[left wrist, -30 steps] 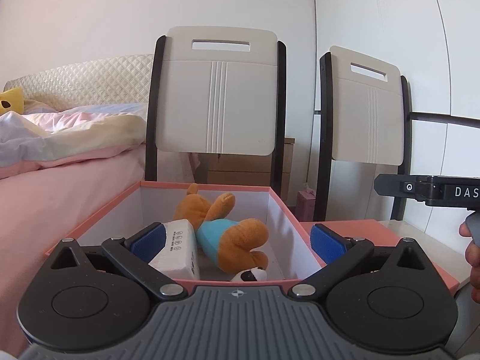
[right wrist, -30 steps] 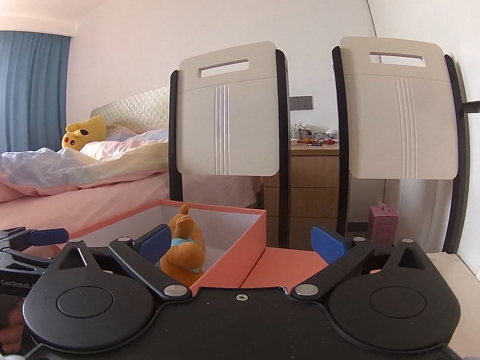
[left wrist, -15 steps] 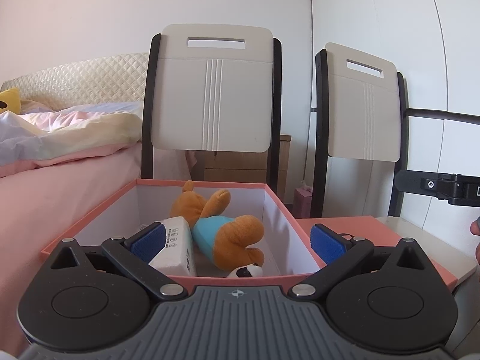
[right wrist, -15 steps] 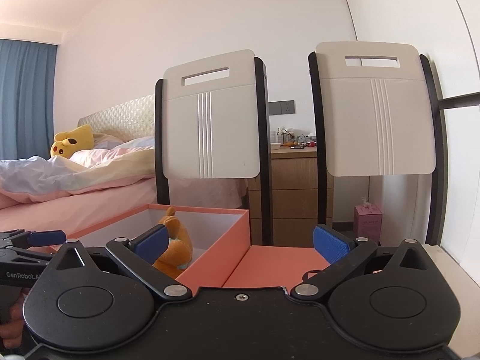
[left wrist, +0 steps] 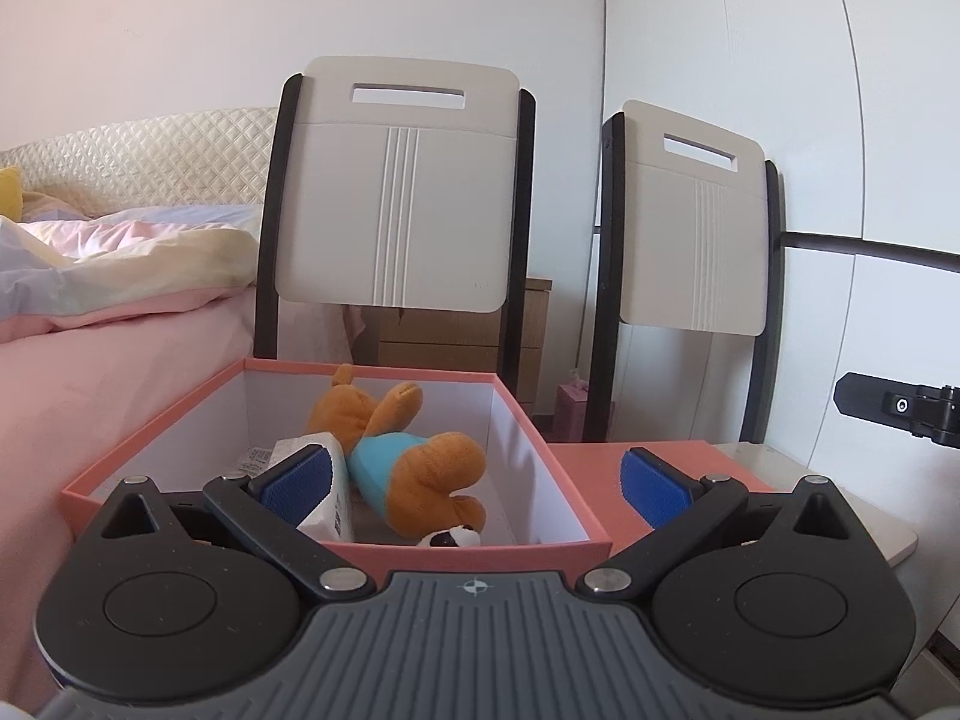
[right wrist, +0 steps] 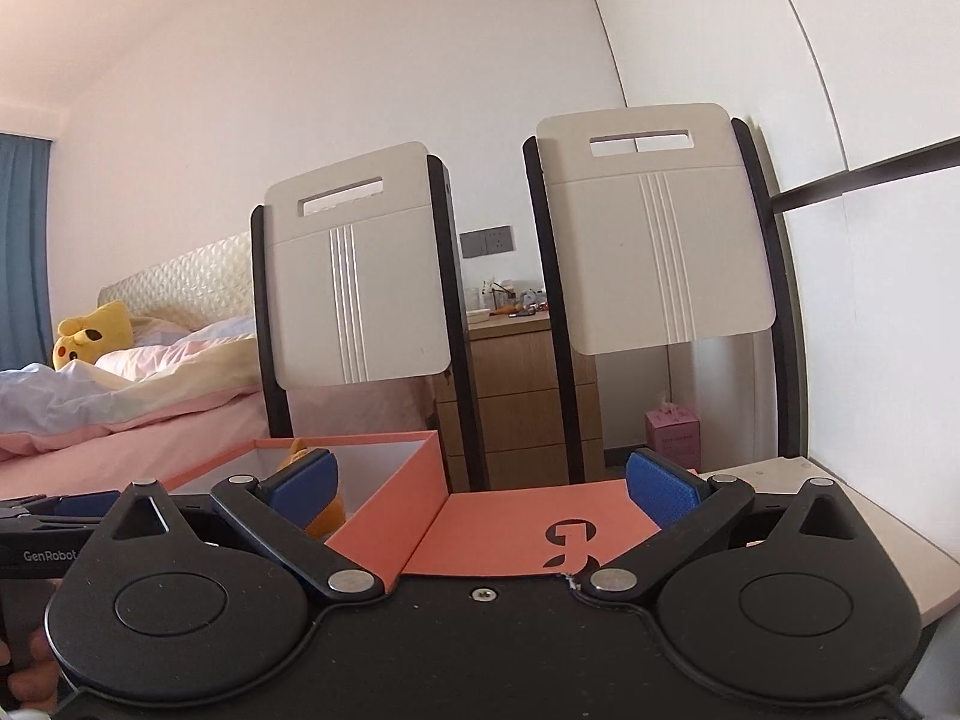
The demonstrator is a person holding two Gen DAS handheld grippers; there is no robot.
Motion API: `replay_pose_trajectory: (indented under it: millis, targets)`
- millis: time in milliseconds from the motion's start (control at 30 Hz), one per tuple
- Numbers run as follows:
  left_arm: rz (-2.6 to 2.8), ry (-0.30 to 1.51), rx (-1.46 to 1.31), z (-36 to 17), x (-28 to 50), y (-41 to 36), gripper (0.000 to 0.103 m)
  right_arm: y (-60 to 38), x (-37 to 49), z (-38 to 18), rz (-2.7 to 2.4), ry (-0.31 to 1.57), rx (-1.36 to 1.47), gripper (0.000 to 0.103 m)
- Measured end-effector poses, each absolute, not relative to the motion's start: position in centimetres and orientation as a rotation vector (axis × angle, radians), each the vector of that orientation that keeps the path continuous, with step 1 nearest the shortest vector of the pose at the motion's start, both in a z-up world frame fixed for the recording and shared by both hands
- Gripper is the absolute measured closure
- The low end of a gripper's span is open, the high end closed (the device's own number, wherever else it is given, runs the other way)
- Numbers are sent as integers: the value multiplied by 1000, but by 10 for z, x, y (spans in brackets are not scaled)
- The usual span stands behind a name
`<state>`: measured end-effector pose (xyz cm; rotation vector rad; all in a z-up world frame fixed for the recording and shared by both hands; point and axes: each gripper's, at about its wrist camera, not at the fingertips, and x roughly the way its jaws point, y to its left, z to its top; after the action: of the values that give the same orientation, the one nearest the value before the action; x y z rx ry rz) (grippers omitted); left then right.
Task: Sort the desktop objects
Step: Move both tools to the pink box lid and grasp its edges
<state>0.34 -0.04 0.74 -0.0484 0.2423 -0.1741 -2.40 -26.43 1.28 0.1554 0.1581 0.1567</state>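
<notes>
An open salmon-pink box (left wrist: 456, 551) stands on the white table, with an orange plush toy in a blue shirt (left wrist: 408, 462) and a white tissue pack (left wrist: 327, 501) lying inside. My left gripper (left wrist: 477, 483) is open and empty, just in front of the box's near wall. In the right wrist view the box (right wrist: 390, 513) is at the left, with the plush (right wrist: 300, 453) peeking over its rim. The box lid (right wrist: 540, 531) lies flat to its right. My right gripper (right wrist: 483, 483) is open and empty, above the lid's near edge.
Two white folding chairs (left wrist: 399, 192) (right wrist: 657, 240) stand behind the table. A bed with pink bedding (left wrist: 108, 312) is on the left, with a yellow plush (right wrist: 90, 336) on it. A wooden nightstand (right wrist: 516, 396) and a pink carton (right wrist: 675, 435) are behind. The wall is close on the right.
Both grippers have drawn back and tilted up, so the box sits lower and farther in view. The right gripper has swung right, over the lid. Both stay open.
</notes>
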Motion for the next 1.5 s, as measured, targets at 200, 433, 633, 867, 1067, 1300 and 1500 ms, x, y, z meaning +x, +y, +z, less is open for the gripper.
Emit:
replay_pose_trajectory:
  millis: [200, 433, 633, 867, 1067, 1300, 1500]
  targets:
    - [-219, 247, -34, 3, -6, -11, 0, -260, -42, 10, 129, 128, 125, 1]
    - [-268, 245, -63, -1, -20, -17, 0, -264, -48, -1, 103, 91, 193, 1]
    - [-238, 303, -109, -26, -36, -21, 0, -279, -55, 6, 115, 29, 270, 1]
    - [-255, 387, -234, -40, -43, -27, 0, -294, -62, 4, 138, 20, 365, 1]
    - [-307, 455, -368, -56, -28, -44, 0, -311, -65, 0, 131, 32, 448, 1]
    - [-307, 574, -488, -94, 6, -72, 0, -324, -57, -14, 158, 104, 555, 1]
    - [-259, 670, -571, -122, 40, -82, 0, -330, -53, -25, 181, 160, 623, 1]
